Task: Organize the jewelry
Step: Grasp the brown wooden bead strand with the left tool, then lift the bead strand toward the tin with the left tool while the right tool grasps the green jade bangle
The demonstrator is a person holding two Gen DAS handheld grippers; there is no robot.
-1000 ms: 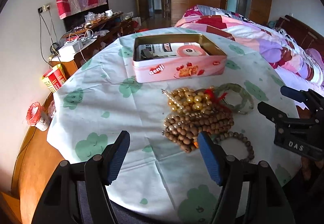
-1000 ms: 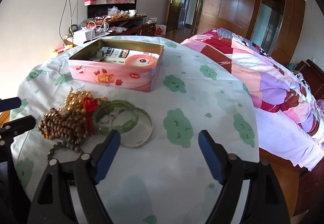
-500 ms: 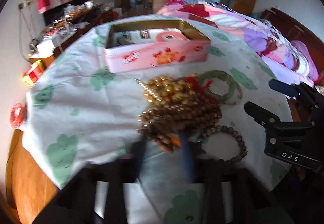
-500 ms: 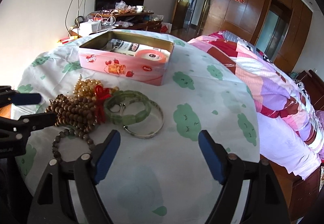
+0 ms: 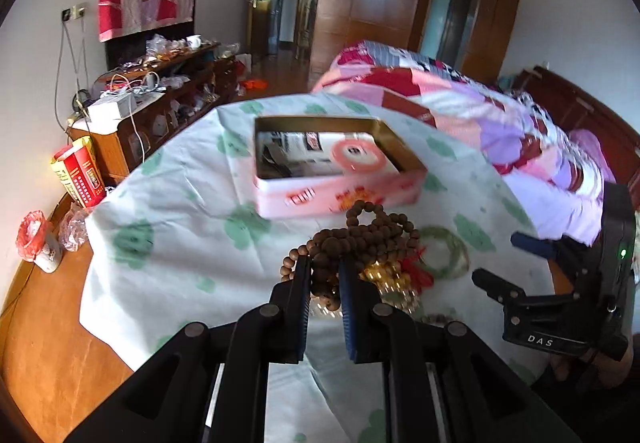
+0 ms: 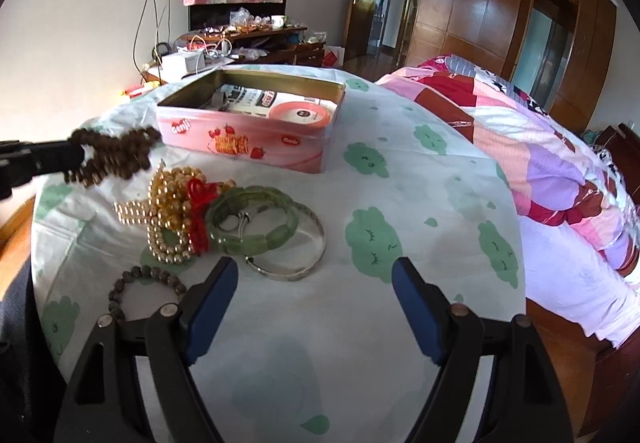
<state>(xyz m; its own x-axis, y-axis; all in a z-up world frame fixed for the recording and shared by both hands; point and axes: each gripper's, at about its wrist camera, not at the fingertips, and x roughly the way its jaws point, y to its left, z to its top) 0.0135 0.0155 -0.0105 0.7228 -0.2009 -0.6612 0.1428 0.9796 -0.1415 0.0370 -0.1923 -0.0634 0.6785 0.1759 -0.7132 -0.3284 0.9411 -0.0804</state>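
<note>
My left gripper point(image 5: 325, 267) is shut on a bunch of brown wooden beads point(image 5: 360, 231) and holds it above the tablecloth, just in front of the open pink tin point(image 5: 336, 195). In the right wrist view the brown beads point(image 6: 116, 155) hang from the left gripper point(image 6: 60, 155) at the far left, beside the pink tin point(image 6: 248, 139). On the cloth lie gold beads with a red knot point(image 6: 172, 211), a green bangle point(image 6: 256, 219), a silver bangle point(image 6: 296, 259) and a small dark bead bracelet point(image 6: 140, 283). My right gripper point(image 6: 316, 283) stands open over the cloth, holding nothing.
The round table point(image 5: 48, 343) carries a white cloth with green prints. A bed with a patchwork quilt point(image 6: 540, 147) runs along the right. A cluttered wooden cabinet point(image 5: 152, 99) stands at the back left, with a red packet point(image 5: 78, 175) and a bag near the table's left edge.
The left gripper closed on the brown beads and lifted them off the pile toward the tin. The right gripper stayed where it was, still open.
</note>
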